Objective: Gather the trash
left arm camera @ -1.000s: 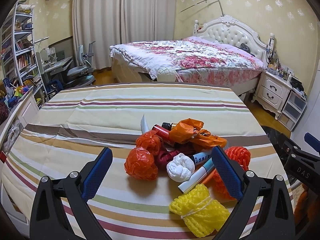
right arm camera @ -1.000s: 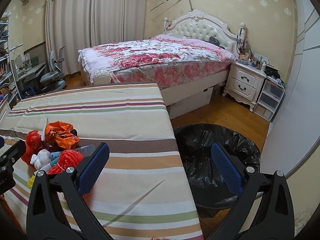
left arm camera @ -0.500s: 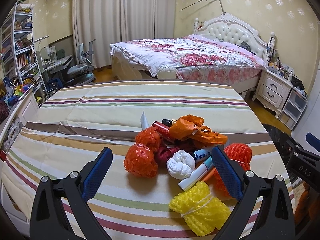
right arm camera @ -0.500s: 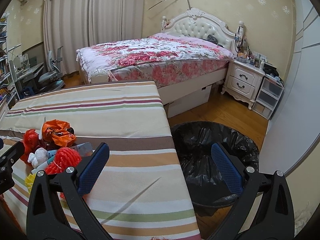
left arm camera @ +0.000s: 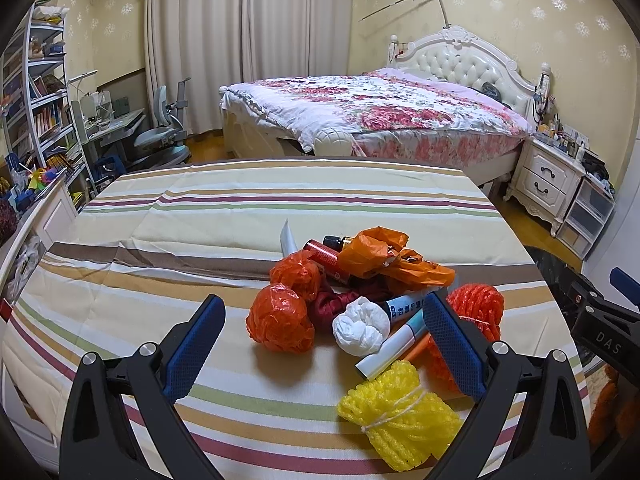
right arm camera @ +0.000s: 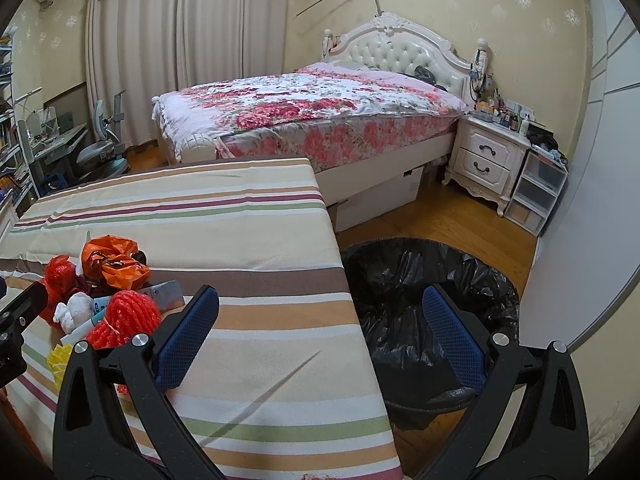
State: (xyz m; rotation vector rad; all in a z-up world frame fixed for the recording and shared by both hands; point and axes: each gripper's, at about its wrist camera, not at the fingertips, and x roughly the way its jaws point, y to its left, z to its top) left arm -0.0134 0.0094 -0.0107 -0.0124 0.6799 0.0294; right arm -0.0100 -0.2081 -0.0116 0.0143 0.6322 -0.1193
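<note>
A heap of trash lies on the striped table (left arm camera: 200,216): two crumpled red bags (left arm camera: 280,322), an orange bag (left arm camera: 376,258), a white paper wad (left arm camera: 362,326), tubes (left arm camera: 394,344), a red foam net (left arm camera: 478,306) and a yellow foam net (left arm camera: 398,412). My left gripper (left arm camera: 320,350) hovers open just short of the heap, its fingers either side of the red bag and wad. My right gripper (right arm camera: 320,338) is open and empty over the table's right edge, beside the bin lined with a black bag (right arm camera: 424,276). The heap (right arm camera: 100,292) sits to its left.
A bed (right arm camera: 312,116) stands behind the table, a white nightstand (right arm camera: 488,160) and plastic drawers (right arm camera: 536,196) to the right. Shelves and a desk with a chair (left arm camera: 160,140) fill the left side. Wooden floor surrounds the bin.
Both grippers drifted slightly; the left view rose a little and the heap sits a touch nearer its fingers. Both grippers stay open. Nothing was picked up.
</note>
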